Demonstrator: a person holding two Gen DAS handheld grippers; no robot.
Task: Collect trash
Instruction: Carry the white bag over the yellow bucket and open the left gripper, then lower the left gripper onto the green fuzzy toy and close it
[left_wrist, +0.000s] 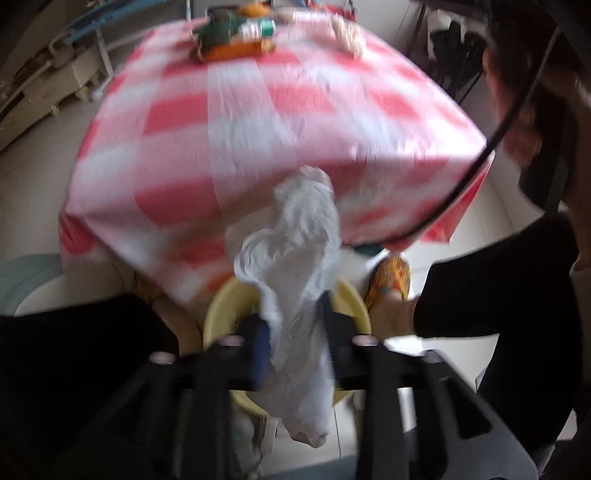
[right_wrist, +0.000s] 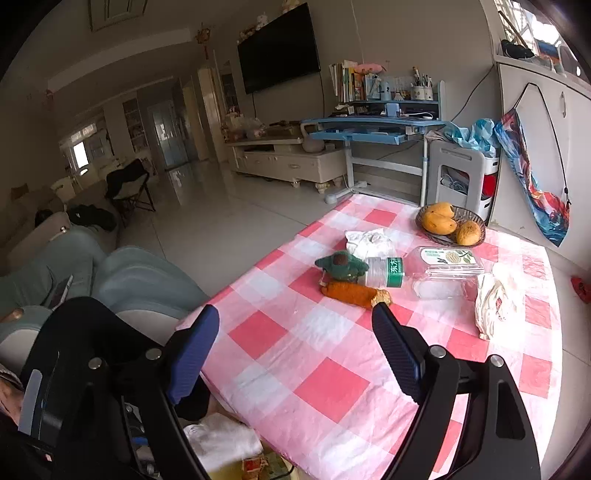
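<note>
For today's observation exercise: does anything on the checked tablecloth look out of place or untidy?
Yes. A plastic bottle lies on its side mid-table, against a green plush toy. A crumpled tissue sits behind it, and a crumpled white plastic bag lies near the right edge. All look like litter beside the tidy fruit basket.

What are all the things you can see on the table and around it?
Checked tablecloth: one, pink and white, covers the table.
Mangoes: three, yellow-orange, in a dark basket at the far corner.
Clear plastic box: one, green label, near the basket.
Plastic bottle: one, clear with green label, lying mid-table.
Green plush toy: one, beside the bottle.
Orange plush carrot: one, in front of the bottle.
Crumpled white tissue: one, behind the bottle.
White plastic bag: one, right side.
Thin white bag: one, between the left gripper fingers, above a yellow bin.
Right gripper: open, empty.
</note>
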